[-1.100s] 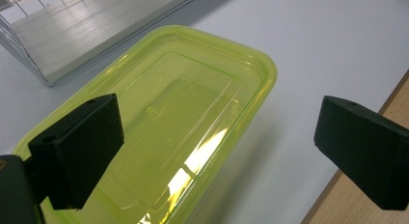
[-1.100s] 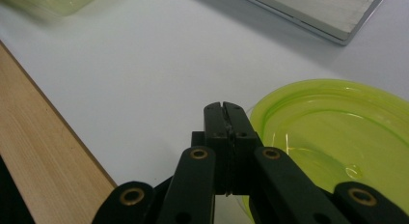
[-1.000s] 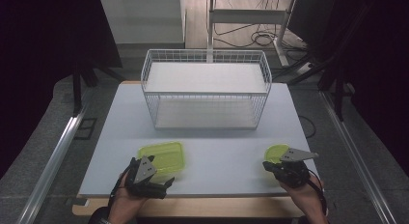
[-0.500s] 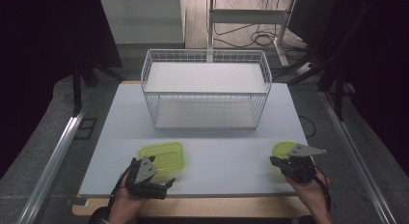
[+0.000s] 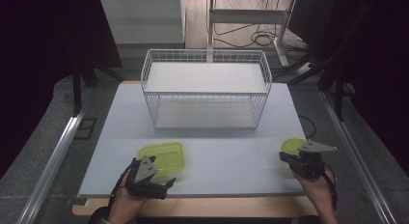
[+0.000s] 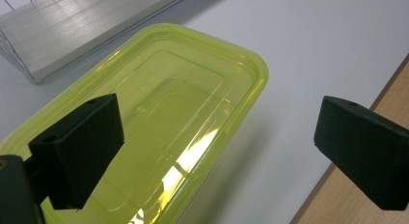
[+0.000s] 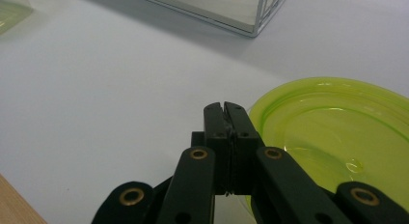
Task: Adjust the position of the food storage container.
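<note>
Left gripper view: my left hand-held gripper (image 6: 217,137) stands released, jaws wide apart, one over the rectangular lime-green plastic container (image 6: 159,132) and the other out past its rim, above the tabletop (image 6: 308,50) edge.
Right gripper view: my right hand-held gripper (image 7: 225,119) is clenched with nothing between its jaws, its tips just beside the rim of the round lime-green plastic bowl (image 7: 337,137).
Container place: near the front edge on my left, well apart from the white wire basket (image 5: 205,91) at the back.
Bowl place: at the front right corner, touching or nearly touching my right hand-held gripper (image 5: 292,158); I cannot tell which.
Weight: both look empty and thin-walled, so I judge them light.
Stiffness: I expect the walls to flex under a hard squeeze while the rolled rims stay firmer.
Surface: the plastic is glossy and see-through, likely slippery, and either piece may skate on the smooth tabletop when nudged.
Hold, container: I would pinch one long wall at the rim, one jaw inside and one outside.
Hold, bowl: the same rim pinch at its near edge, after opening the jaws.
</note>
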